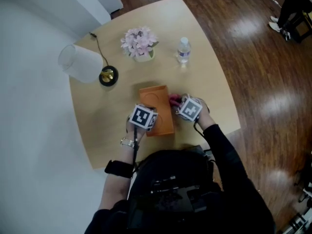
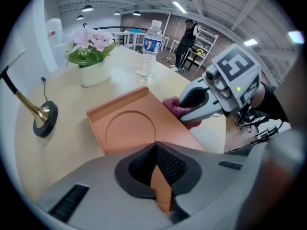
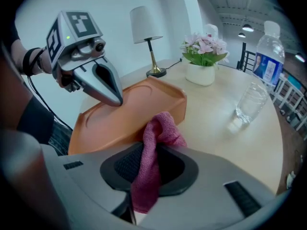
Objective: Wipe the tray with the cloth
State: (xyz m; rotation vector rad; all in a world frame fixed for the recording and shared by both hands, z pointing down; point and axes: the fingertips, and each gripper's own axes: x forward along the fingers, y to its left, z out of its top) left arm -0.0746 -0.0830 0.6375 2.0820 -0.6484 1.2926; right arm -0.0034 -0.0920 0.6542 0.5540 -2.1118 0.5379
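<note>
An orange tray (image 1: 157,107) with a round recess lies in the middle of the light wooden table. My left gripper (image 1: 149,123) is shut on the tray's near edge (image 2: 160,188); the orange rim sits pinched between its black pads. My right gripper (image 1: 181,107) is shut on a pink cloth (image 3: 151,164), which bunches out past the jaws against the tray's right side (image 3: 165,104). From the left gripper view the cloth (image 2: 175,105) shows at the tray's right edge under the right gripper (image 2: 206,102).
A pot of pink flowers (image 1: 140,44), a water bottle (image 1: 183,49) and a lamp with a white shade (image 1: 80,62) on a dark round base (image 1: 108,75) stand at the table's far side. A person (image 2: 186,42) stands far back in the room.
</note>
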